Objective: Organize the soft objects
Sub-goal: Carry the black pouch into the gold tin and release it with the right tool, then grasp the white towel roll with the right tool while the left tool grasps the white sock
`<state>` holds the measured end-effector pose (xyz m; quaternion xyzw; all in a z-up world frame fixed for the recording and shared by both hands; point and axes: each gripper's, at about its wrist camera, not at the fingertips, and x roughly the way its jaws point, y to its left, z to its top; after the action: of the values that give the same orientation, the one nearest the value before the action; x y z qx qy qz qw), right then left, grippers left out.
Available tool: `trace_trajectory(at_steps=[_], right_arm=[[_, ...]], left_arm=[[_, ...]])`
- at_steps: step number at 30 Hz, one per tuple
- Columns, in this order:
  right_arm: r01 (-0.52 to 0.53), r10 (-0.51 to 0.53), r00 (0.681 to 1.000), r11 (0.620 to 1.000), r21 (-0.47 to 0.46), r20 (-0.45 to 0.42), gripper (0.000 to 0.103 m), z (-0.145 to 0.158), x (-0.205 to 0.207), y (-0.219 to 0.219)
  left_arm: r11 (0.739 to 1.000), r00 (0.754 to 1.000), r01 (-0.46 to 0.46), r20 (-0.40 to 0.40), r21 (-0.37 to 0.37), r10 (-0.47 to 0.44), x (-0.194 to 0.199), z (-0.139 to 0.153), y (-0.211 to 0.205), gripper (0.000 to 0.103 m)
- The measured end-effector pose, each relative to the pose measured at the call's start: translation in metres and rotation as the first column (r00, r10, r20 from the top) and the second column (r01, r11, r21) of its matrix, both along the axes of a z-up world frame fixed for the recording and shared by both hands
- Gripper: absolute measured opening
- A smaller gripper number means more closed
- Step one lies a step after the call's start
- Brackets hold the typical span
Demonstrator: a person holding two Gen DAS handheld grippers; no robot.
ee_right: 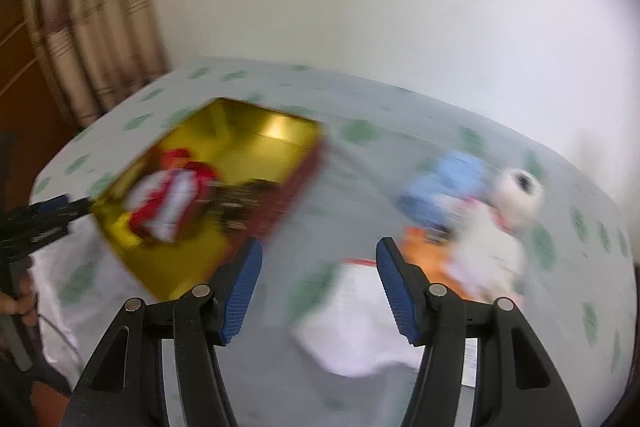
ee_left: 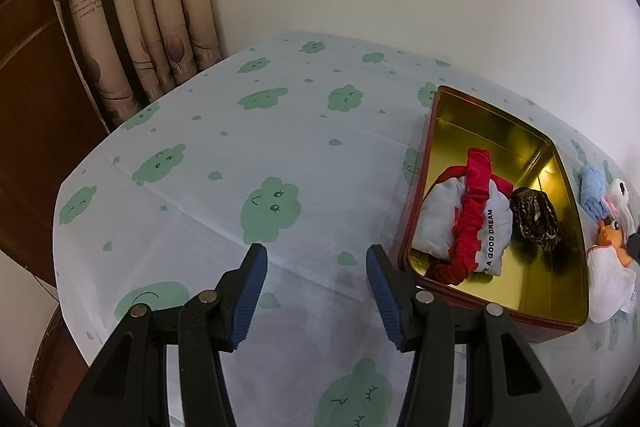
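Bench (ee_left: 248,147) under cloud-print cloth. Gold-lined tin (ee_left: 560,307) just right of left claw (ee_left: 317,301); jaws spread, nothing between. Inside tin: white pillow (ee_left: 444,219) wrapped by red scrunchie (ee_left: 474,211), dark patterned scrunchie (ee_left: 534,217) beside. Right claw (ee_right: 318,293) spread, empty, over blurred white cloth (ee_right: 360,327); blue cloth (ee_right: 444,187), orange toy (ee_right: 424,247), white plush (ee_right: 516,195) beyond, outside tin.

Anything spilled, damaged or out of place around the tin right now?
Nothing spilled or damaged. The tin holds the white pillow and red band; the blue cloth and plush toys still lie outside it.
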<state>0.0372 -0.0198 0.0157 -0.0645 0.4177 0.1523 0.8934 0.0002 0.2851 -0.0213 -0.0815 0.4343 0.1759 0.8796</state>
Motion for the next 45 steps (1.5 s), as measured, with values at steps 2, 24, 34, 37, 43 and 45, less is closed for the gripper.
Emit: trace_trajectory(at_steps=[2, 24, 34, 37, 43, 45], right_arm=[[0.067, -0.067, 0.998, 0.998, -0.004, -0.007, 0.057, -0.003, 0.006, -0.027], [0.232, -0.215, 0.969, 0.96, 0.154, -0.118, 0.077, -0.053, 0.056, -0.114], [0.277, -0.233, 0.957, 0.914, 0.297, -0.175, 0.078, -0.049, 0.064, -0.126], [0.31, -0.258, 0.946, 0.901, 0.304, -0.199, 0.076, -0.05, 0.069, -0.13], [0.313, -0.246, 0.942, 0.89, 0.331, -0.229, 0.041, -0.054, 0.075, -0.133], [0.291, -0.234, 0.951, 0.899, 0.327, -0.204, 0.031, -0.052, 0.073, -0.131]], left_arm=[[1.0, 1.0, 0.003, -0.001, 0.008, -0.003, 0.0, 0.0, -0.001, 0.053], [0.992, 0.999, 0.01, 0.046, 0.127, -0.016, 0.004, 0.005, -0.014, 0.053], [0.985, 0.999, 0.021, 0.025, 0.172, -0.026, 0.008, 0.0, -0.022, 0.053], [0.983, 0.999, 0.033, 0.022, 0.181, -0.038, 0.007, 0.0, -0.026, 0.053], [0.963, 0.989, 0.121, 0.049, 0.24, -0.136, 0.0, 0.022, -0.054, 0.053], [0.955, 0.988, 0.127, 0.056, 0.269, -0.147, -0.003, 0.031, -0.062, 0.053]])
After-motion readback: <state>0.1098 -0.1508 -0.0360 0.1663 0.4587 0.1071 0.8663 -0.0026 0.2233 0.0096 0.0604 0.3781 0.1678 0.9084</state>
